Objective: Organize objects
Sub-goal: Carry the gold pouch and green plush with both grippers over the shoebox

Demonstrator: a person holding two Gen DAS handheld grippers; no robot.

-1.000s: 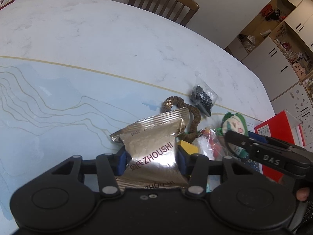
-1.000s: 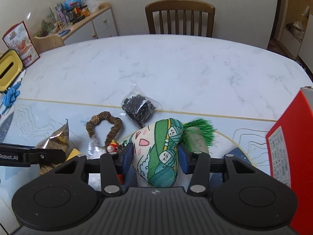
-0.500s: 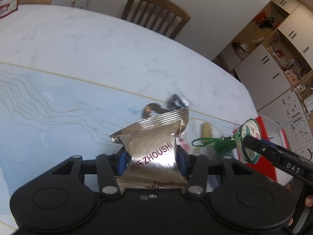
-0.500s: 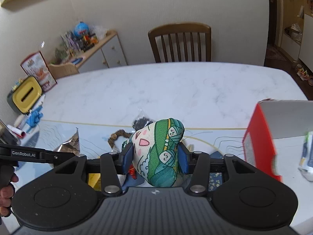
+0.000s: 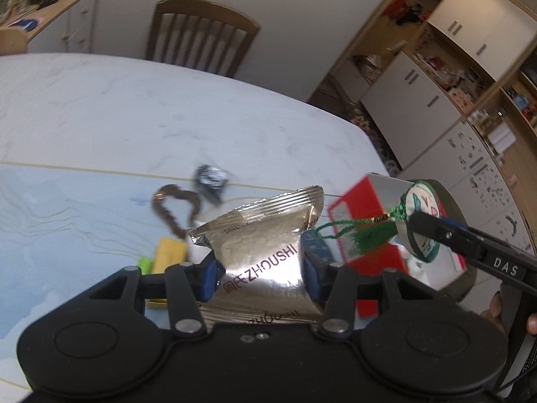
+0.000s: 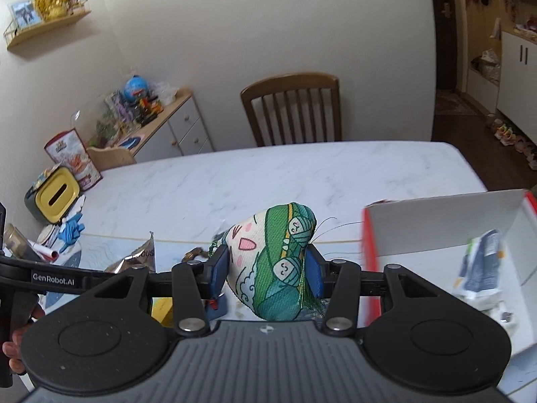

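My left gripper [image 5: 260, 263] is shut on a golden foil snack packet [image 5: 261, 252] printed ZHOUSHI, held above the table. My right gripper [image 6: 268, 268] is shut on a green and white stuffed sachet [image 6: 275, 262] with a green tassel; the same sachet [image 5: 418, 221] hangs at the right in the left wrist view. A red box [image 6: 443, 225] with a white inside lies open at the right and holds a grey-blue packet [image 6: 480, 262]. On the pale blue mat [image 5: 67, 208] lie a brown bead loop [image 5: 174, 208], a small bag of dark bits [image 5: 211, 181] and a yellow block [image 5: 169, 252].
A wooden chair [image 6: 292, 107] stands behind the white marble table [image 6: 268, 174]. At the table's left edge are a yellow-lidded container [image 6: 55, 196] and blue gloves [image 6: 70, 231]. A sideboard [image 6: 161, 124] with clutter lines the left wall, cupboards [image 5: 436, 100] the right.
Both grippers have risen off the table with their loads. The right gripper has carried the sachet rightwards, close to the red box, whose open inside now shows.
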